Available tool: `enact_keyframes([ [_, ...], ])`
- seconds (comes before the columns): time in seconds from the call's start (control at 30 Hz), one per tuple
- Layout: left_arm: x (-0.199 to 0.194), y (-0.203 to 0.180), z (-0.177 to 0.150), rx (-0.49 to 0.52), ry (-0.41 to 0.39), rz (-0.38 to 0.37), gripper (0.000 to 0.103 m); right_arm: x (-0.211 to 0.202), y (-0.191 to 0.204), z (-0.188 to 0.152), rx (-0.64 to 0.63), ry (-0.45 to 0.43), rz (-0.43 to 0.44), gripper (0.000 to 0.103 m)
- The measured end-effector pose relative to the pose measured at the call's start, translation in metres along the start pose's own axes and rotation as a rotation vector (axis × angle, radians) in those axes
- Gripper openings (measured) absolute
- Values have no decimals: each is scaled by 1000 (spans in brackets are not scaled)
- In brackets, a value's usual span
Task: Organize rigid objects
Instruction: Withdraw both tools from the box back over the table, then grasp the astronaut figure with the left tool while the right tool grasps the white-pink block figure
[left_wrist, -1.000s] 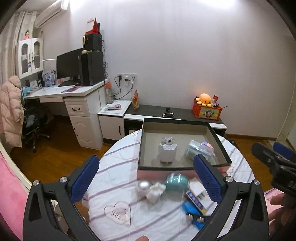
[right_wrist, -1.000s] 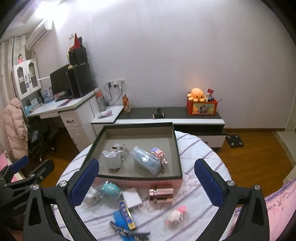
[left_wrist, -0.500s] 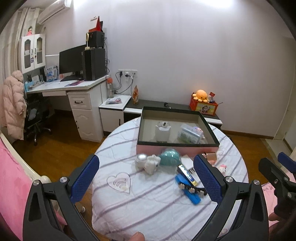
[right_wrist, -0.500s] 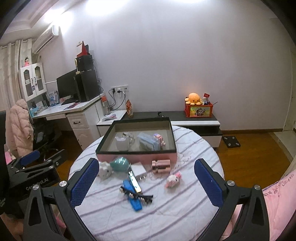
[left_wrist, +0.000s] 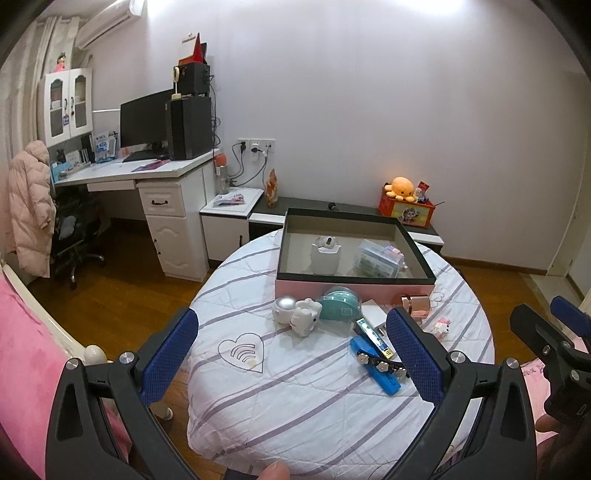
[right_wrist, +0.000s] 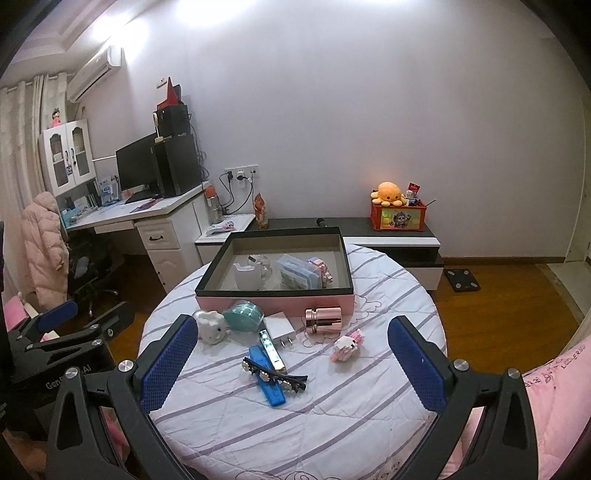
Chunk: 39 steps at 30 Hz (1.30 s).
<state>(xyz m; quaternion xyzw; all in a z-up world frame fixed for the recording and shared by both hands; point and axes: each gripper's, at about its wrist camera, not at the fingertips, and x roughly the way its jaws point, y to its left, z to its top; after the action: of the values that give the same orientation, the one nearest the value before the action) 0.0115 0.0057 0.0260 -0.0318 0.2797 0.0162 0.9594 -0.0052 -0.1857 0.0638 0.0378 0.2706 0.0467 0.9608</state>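
Both hand-held grippers hang above the near edge of the round counter with its striped cloth, the left hand-held gripper and the right hand-held gripper each with fingers spread wide and holding nothing. At the far side sits the pink box, which holds a white cup and a clear case. In front of it lie a teal shell, a rose-gold canister, a white charger, a blue clip and a small pink figure.
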Motion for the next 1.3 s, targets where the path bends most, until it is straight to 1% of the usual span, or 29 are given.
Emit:
enact_keyframes([
  [0.6,5,4,-2,-5,17,0,103,7,2,-4,-4,21,4,103],
  [0.73,15,7,-8,-5,38,6,103,15,-1,-9,-6,40,-1,103],
  [1.0,65,13,-33,-11,144,8,103,47,-23,-24,29,121,-36,103],
  [1.3,128,11,-47,-18,234,0,103,99,-52,-40,73,224,-88,103],
])
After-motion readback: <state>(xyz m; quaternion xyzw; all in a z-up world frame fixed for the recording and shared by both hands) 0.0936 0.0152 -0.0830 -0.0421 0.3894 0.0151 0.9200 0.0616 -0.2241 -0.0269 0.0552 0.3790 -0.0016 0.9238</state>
